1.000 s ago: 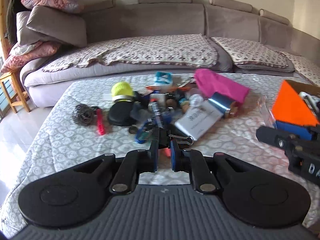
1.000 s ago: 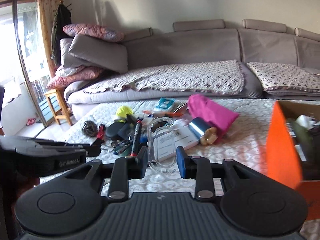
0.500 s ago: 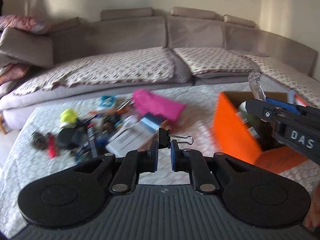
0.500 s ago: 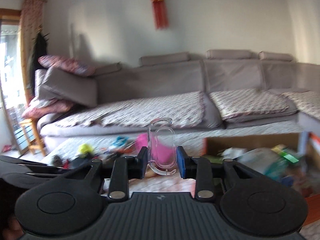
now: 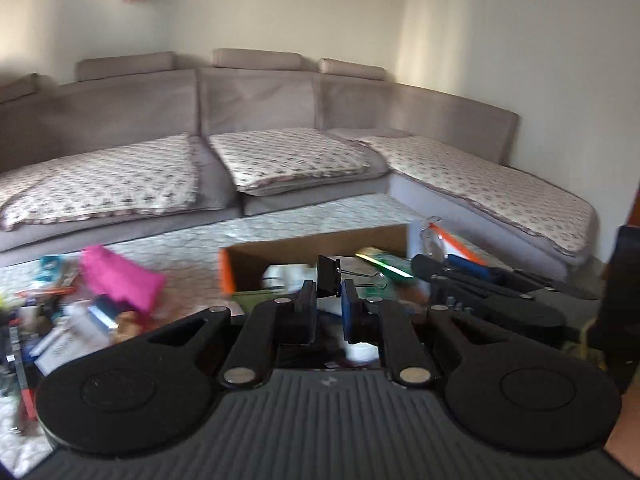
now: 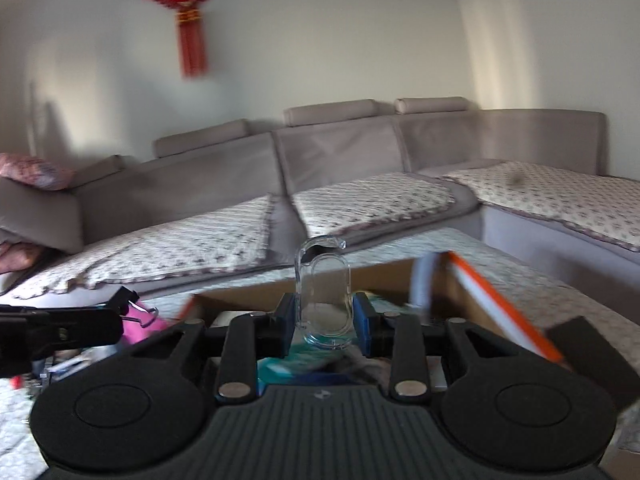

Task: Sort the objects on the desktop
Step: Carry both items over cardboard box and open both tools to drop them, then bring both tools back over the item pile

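Both tongs are loaded: the left gripper (image 5: 329,294) is clenched on a black binder clip (image 5: 327,274), the right gripper (image 6: 324,316) is grasping a clear plastic case (image 6: 322,294), and each hangs over the orange box (image 5: 320,246), already part-filled. Far left, a heap of clutter (image 5: 80,308) waits unsorted on the table.

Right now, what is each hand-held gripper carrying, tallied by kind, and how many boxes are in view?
Black binder clip, shut in the left hand-held gripper: 1
Clear plastic case, shut in the right hand-held gripper: 1
Orange cardboard box, open, already holding things: 1
Total: 3
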Demonstrator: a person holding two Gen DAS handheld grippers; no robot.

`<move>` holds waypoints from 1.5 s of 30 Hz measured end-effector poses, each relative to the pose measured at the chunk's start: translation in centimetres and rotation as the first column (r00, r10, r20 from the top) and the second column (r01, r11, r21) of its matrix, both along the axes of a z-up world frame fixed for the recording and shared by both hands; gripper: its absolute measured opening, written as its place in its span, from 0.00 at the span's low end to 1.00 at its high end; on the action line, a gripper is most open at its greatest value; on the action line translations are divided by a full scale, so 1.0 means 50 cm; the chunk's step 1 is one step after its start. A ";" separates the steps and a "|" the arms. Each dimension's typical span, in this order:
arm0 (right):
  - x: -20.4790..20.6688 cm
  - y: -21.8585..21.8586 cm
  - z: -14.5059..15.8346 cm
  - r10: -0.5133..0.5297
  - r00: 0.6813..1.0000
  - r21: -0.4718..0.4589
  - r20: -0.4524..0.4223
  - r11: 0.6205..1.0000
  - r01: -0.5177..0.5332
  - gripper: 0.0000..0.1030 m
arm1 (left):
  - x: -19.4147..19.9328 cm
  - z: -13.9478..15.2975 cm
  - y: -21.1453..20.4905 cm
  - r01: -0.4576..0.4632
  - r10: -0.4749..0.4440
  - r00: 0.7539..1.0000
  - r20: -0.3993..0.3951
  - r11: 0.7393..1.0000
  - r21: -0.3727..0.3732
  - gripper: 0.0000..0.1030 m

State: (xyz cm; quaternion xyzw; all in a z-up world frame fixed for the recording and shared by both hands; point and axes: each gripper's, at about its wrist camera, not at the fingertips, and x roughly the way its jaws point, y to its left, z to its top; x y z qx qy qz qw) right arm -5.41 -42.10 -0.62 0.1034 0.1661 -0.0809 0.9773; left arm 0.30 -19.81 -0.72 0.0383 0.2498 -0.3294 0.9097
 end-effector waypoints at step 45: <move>0.005 0.051 0.027 -0.007 0.981 0.077 0.195 0.997 -0.008 1.00 | 0.006 0.001 0.108 -0.131 0.131 0.991 0.011 0.990 -0.043 0.99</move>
